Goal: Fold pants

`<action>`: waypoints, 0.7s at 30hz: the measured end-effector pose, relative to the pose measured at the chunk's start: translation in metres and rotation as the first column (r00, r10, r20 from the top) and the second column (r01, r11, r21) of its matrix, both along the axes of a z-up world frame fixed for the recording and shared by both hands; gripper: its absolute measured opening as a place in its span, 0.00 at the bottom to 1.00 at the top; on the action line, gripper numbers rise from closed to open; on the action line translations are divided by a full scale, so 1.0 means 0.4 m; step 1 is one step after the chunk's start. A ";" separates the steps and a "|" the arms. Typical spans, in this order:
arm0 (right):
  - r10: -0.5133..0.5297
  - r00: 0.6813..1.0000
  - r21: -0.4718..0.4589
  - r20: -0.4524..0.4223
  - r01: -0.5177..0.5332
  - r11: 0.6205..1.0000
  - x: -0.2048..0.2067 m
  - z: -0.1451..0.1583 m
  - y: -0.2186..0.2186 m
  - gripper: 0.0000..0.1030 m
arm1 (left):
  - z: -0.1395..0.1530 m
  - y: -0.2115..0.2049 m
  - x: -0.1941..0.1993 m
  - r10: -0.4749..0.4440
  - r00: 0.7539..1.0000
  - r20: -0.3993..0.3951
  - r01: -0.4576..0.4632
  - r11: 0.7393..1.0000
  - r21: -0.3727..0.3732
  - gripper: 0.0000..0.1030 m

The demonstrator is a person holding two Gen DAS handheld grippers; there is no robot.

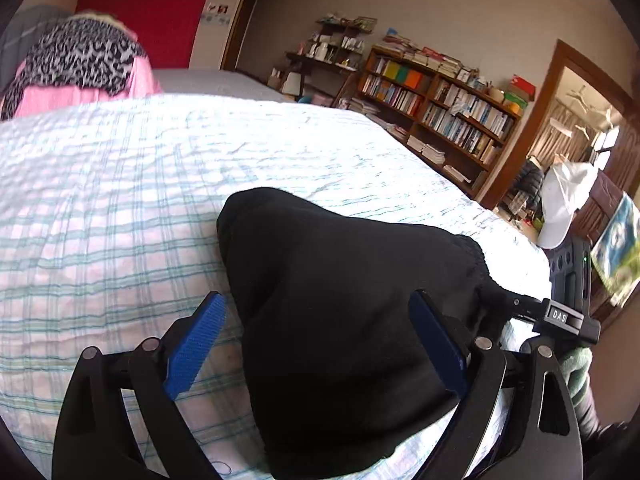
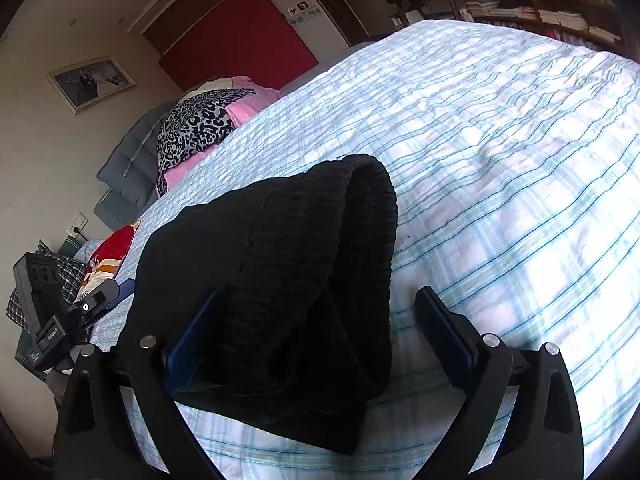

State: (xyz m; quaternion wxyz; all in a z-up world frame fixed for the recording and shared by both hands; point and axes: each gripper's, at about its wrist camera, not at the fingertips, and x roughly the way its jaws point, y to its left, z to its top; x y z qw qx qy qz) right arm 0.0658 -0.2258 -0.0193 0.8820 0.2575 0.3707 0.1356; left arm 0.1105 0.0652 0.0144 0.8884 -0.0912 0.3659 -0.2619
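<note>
Black pants (image 1: 344, 320) lying bunched on the plaid bedspread (image 1: 120, 208), near bed edge. L gripper (image 1: 320, 340) sitting wide open, blue pads either side of the fabric, not squeezing it. R gripper (image 2: 320, 344) also gaping wide over the ribbed waistband (image 2: 360, 216); fabric resting vs one pad, other pad clear, no grip.

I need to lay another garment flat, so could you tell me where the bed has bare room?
The plaid bedspread lies bare beyond the black pants, towards the bookshelf. It is crowded by the leopard-print bedding and where both grippers straddle the pants.
</note>
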 end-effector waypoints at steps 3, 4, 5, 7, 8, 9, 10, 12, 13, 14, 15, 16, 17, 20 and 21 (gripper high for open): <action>0.036 0.999 0.006 -0.026 -0.036 0.999 0.020 -0.003 0.006 0.95 | -0.039 0.015 0.057 -0.001 0.991 -0.132 -0.009 0.997 -0.080 0.89; 0.048 0.998 0.011 -0.037 -0.048 0.999 0.029 -0.005 0.008 0.95 | -0.049 0.017 0.072 -0.010 0.986 -0.166 -0.008 0.994 -0.107 0.89; 0.057 0.997 0.020 -0.047 -0.056 0.998 0.035 -0.007 0.008 0.95 | -0.060 0.020 0.083 -0.025 0.981 -0.195 -0.002 0.990 -0.138 0.89; 0.078 0.995 0.034 -0.059 -0.076 0.997 0.047 -0.009 0.011 0.95 | -0.070 0.025 0.098 -0.048 0.971 -0.232 0.005 0.983 -0.186 0.89; 0.086 0.994 0.040 -0.063 -0.083 0.996 0.051 -0.009 0.010 0.95 | -0.072 0.028 0.106 -0.062 0.968 -0.244 0.012 0.979 -0.203 0.89; 0.095 0.993 0.042 -0.066 -0.092 0.995 0.055 -0.009 0.013 0.95 | -0.075 0.028 0.110 -0.075 0.965 -0.252 0.020 0.977 -0.214 0.89; 0.106 0.992 0.038 -0.069 -0.103 0.994 0.060 -0.008 0.019 0.95 | -0.081 0.029 0.110 -0.082 0.963 -0.258 0.025 0.975 -0.219 0.89; 0.124 0.990 0.027 -0.073 -0.122 0.992 0.066 -0.007 0.031 0.94 | -0.084 0.022 0.111 -0.100 0.958 -0.269 0.036 0.971 -0.235 0.89; 0.131 0.989 0.023 -0.074 -0.129 0.991 0.068 -0.005 0.036 0.93 | -0.087 0.023 0.110 -0.112 0.956 -0.272 0.044 0.969 -0.244 0.89; 0.138 0.988 0.019 -0.074 -0.137 0.990 0.070 -0.005 0.040 0.91 | -0.089 0.025 0.109 -0.123 0.954 -0.273 0.052 0.967 -0.251 0.89; 0.146 0.986 0.019 -0.075 -0.145 0.989 0.072 -0.004 0.044 0.90 | -0.089 0.026 0.109 -0.132 0.953 -0.272 0.059 0.964 -0.261 0.89; 0.153 0.985 0.020 -0.077 -0.152 0.988 0.075 -0.005 0.048 0.89 | -0.089 0.025 0.107 -0.139 0.952 -0.274 0.064 0.962 -0.267 0.89; 0.154 0.985 0.018 -0.079 -0.153 0.988 0.077 -0.005 0.052 0.88 | -0.089 0.026 0.104 -0.145 0.951 -0.274 0.068 0.960 -0.271 0.89; 0.169 0.982 0.034 -0.079 -0.167 0.985 0.077 -0.003 0.054 0.80 | -0.089 0.028 0.109 -0.158 0.950 -0.269 0.082 0.959 -0.271 0.87; 0.172 0.982 0.041 -0.078 -0.170 0.985 0.079 -0.005 0.051 0.78 | -0.089 0.024 0.110 -0.157 0.951 -0.267 0.085 0.961 -0.261 0.85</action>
